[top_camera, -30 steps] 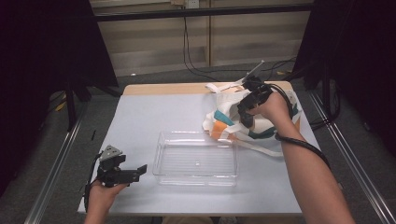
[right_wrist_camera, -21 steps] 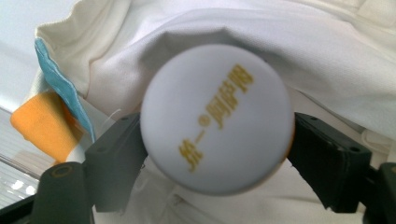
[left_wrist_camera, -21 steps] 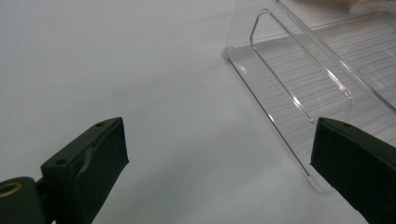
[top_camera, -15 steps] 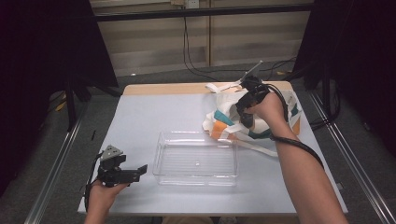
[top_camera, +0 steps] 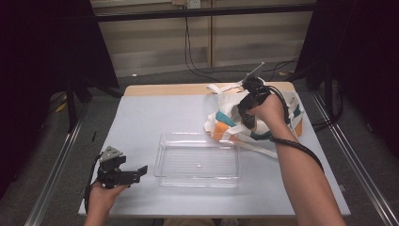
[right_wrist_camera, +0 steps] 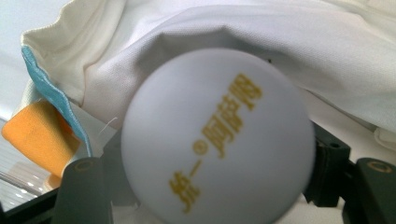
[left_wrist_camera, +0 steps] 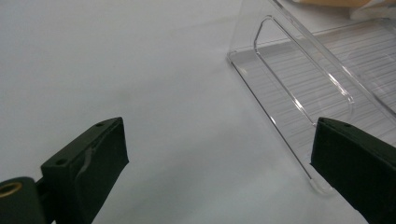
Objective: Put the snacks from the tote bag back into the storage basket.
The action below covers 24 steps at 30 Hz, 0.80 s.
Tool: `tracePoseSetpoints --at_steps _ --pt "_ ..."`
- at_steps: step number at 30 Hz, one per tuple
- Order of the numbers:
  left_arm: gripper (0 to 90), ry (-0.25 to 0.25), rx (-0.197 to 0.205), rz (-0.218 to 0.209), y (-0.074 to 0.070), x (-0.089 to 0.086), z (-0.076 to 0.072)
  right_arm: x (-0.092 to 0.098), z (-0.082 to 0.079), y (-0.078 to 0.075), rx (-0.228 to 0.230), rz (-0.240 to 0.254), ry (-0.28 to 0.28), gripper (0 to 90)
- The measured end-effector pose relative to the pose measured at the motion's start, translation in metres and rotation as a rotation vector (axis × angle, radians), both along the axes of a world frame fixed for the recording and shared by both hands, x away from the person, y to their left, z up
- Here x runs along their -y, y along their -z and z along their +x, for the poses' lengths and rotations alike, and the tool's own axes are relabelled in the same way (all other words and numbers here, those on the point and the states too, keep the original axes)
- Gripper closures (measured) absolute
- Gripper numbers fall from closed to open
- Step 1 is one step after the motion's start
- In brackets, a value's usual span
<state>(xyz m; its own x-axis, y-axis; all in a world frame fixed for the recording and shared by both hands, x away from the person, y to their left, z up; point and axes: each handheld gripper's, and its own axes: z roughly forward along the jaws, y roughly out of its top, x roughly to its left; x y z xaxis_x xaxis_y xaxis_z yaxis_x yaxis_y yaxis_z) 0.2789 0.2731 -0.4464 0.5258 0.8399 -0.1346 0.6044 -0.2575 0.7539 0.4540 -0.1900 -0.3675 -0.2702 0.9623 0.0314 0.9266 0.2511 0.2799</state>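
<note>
Your right gripper (top_camera: 248, 112) has just been closing and now clamps a white ball (right_wrist_camera: 217, 135) with gold print inside the cloth bag (top_camera: 226, 106) near the table's (top_camera: 150, 113) far right corner. Your left gripper (top_camera: 134, 173) rests spread wide by the near left corner, beside the clear tray (top_camera: 197, 162).
</note>
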Motion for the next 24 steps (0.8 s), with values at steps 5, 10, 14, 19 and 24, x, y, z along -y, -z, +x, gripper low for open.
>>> tracePoseSetpoints --at_steps 5,10,14,19,24 --pt "3.7 -0.001 0.001 0.000 0.000 -0.001 0.000 0.003 0.000 -0.001 -0.020 0.010 0.001 29.9" --pt "3.7 -0.010 0.002 -0.006 0.000 -0.002 0.001 0.009 -0.003 -0.003 -0.031 0.035 -0.004 30.0" --pt "3.7 -0.007 0.000 -0.002 0.000 -0.002 0.001 0.012 -0.005 -0.005 -0.035 0.035 -0.009 30.1" --pt "3.7 -0.005 0.001 -0.006 -0.001 -0.001 0.001 0.014 -0.006 -0.011 -0.057 0.032 -0.020 30.1" --pt "3.7 0.001 0.001 -0.002 -0.001 0.000 0.001 0.017 -0.008 -0.020 -0.073 0.030 -0.032 30.2"
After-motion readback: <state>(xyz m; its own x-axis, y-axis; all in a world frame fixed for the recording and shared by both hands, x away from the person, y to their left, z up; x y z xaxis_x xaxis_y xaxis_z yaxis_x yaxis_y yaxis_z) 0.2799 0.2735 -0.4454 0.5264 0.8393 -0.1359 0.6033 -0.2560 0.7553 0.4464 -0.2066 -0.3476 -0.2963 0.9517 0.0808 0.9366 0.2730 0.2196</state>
